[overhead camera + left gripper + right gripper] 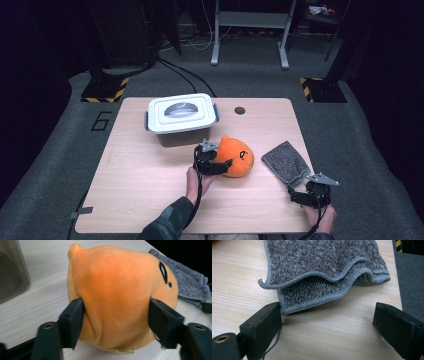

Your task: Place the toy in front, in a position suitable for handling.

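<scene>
Left fingers (75, 322) pressed into both flanks of the orange plush (117, 295), fabric dented at each pad; clamped on it. Left gripper (216, 161) comes at the plush from its left side, low over the table (150, 190). Plush sits on the table near mid-board, pointed tip up, black eye mark facing right, a small tag at its base. Left hand (196, 181) behind the gripper, sleeve entering from the bottom edge.

Right fingers (265, 323) spread wide, nothing between them. One finger just beside the near corner of the grey cloth (324, 270); cannot tell whether it touches. Right gripper (298, 196) near the table's right front corner, held by the right hand (320, 215).

Cloth folded, two layers with stitched edges, upper edge rippled; lies flat just right of the plush, close to the table's right edge.

Behind the plush, a lidded white box (181, 119) with a grey handle and side clips, near the far edge. A dark round hole (240, 110) in the table to its right.
</scene>
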Motion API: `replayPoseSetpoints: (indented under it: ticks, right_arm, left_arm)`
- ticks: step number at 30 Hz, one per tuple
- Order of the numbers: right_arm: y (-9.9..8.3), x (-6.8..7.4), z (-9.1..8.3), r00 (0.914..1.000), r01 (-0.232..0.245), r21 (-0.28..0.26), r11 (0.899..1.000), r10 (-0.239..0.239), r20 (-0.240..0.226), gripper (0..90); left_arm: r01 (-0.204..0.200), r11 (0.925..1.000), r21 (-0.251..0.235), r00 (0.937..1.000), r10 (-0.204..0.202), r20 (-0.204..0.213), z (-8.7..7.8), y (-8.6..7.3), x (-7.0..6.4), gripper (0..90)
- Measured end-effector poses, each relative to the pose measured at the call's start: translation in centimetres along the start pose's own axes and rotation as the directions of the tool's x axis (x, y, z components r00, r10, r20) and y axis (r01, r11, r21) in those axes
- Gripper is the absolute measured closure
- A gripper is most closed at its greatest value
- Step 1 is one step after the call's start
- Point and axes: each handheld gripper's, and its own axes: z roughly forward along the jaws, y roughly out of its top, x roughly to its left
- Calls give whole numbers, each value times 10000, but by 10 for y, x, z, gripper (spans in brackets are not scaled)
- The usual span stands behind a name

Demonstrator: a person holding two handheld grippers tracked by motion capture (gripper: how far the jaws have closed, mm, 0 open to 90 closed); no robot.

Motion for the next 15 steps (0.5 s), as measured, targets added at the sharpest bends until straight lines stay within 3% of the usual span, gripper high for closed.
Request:
replayPoseSetpoints:
  ticks: [8, 15]
  right_arm:
    - [0, 0, 0, 10000, -43, 18, 10000, 43, 1, 75]
    - [0, 0, 0, 10000, -17, 6, 10000, 17, -13, 77]
  left_arm:
    - [-619, 9978, -235, 9977, 625, 248, -18, 3, 7, 240]
    - [-1232, 9923, -90, 9920, 1234, 267, -31, 0, 17, 289]
